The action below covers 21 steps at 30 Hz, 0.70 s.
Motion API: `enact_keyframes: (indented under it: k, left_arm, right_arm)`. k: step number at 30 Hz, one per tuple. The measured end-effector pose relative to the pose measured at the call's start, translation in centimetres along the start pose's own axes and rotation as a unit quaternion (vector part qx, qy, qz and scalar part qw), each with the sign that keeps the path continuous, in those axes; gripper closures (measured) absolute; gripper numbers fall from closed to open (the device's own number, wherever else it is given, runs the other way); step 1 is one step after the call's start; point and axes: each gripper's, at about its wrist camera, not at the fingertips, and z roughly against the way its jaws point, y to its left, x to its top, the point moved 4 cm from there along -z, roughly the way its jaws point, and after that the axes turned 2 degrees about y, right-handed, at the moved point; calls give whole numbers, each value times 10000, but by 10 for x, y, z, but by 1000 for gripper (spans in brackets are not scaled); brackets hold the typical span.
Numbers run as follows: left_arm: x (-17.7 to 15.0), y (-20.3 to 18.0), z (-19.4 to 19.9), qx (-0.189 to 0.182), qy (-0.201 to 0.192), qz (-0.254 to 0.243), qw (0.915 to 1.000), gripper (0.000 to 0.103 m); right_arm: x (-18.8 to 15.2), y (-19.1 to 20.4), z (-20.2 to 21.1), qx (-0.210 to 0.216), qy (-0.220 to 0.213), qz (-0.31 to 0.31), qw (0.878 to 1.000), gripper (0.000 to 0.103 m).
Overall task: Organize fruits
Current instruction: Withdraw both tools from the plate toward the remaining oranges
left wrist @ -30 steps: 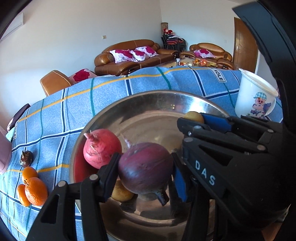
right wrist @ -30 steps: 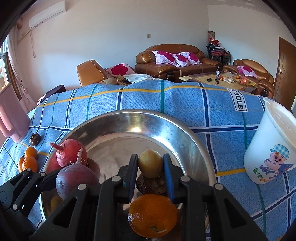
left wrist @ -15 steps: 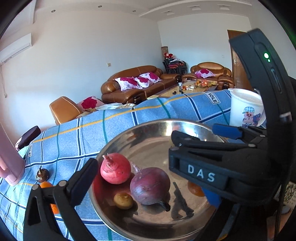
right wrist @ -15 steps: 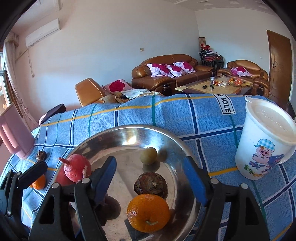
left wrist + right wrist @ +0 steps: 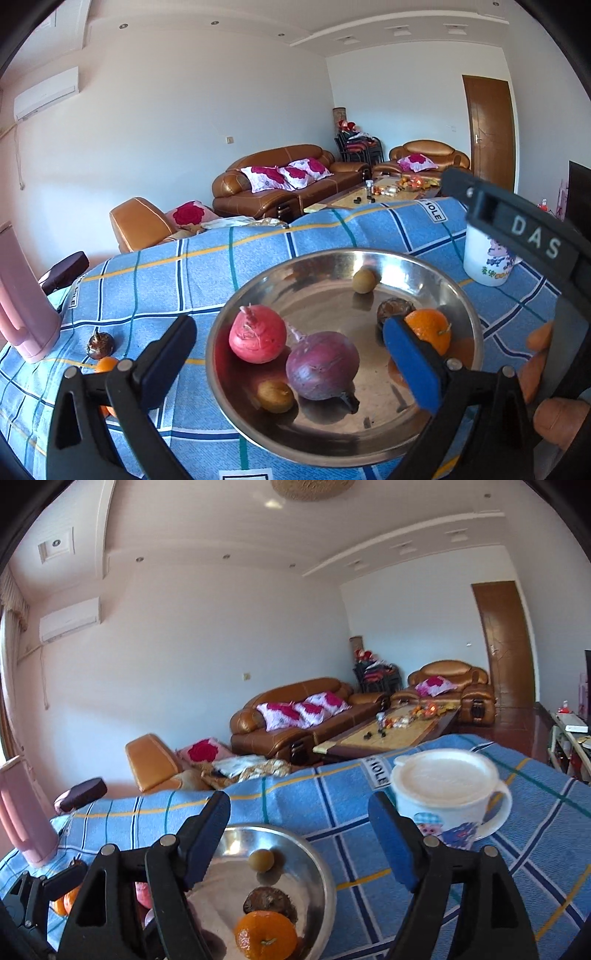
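Six pieces of produce sit in the steel bowl point(image 5: 469, 310) that I see from the left wrist: a pink radish point(image 5: 257, 334) at 9 o'clock, a purple beet point(image 5: 322, 365) touching it near the middle, a small brown fruit point(image 5: 275, 396) at 7 o'clock, a yellow-green fruit point(image 5: 364, 280) at 12 o'clock, and a dark brown fruit point(image 5: 394, 309) just beside an orange point(image 5: 428, 329) at 3 o'clock. My left hand-held gripper point(image 5: 291, 365) hangs over the bowl with its fingers wide apart, holding nothing. My right hand-held gripper point(image 5: 299, 845) is likewise spread and empty above the bowl's far rim. On the blue checked cloth of the counter point(image 5: 184, 280), at 9 o'clock from the bowl, lie a dark bulb point(image 5: 100, 345) and another orange point(image 5: 106, 363), near a pink jug point(image 5: 18, 302). A white lidded cup point(image 5: 447, 801) stands at 2 o'clock, apart from the bowl.
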Motion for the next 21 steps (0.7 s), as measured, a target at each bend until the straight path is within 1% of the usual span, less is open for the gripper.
enact_keyframes:
  k: [1,3,5,8,10,13,15,21]
  left_arm:
    - [0,2,1,13,-14,25,10000,0]
    - [-1,6,4,37,-41,53,10000,0]
    - [-3,10,7,80,-71,37,9999,0]
    - [-7,19,12,105,-107,95,9998,0]
    - [-9,28,17,56,-142,215,9997,0]
    - [-13,39,23,58,-195,316,9993,0]
    - [-17,45,26,28,-178,358,9992,0]
    - [-25,66,33,-21,-119,529,9985,0]
  right_arm:
    - [0,-1,4,-92,-103,-30,9999,24]
    - [-2,0,8,-310,-176,26,9994,19]
    - [-5,3,7,-493,-46,190,9986,18]
    - [-10,9,4,-493,258,291,9980,18]
    - [-13,14,6,-521,367,371,9973,18]
    - [-17,20,15,-645,354,583,9956,18]
    - [-20,27,19,-706,421,720,9940,18]
    - [-31,50,34,-701,519,932,9918,17]
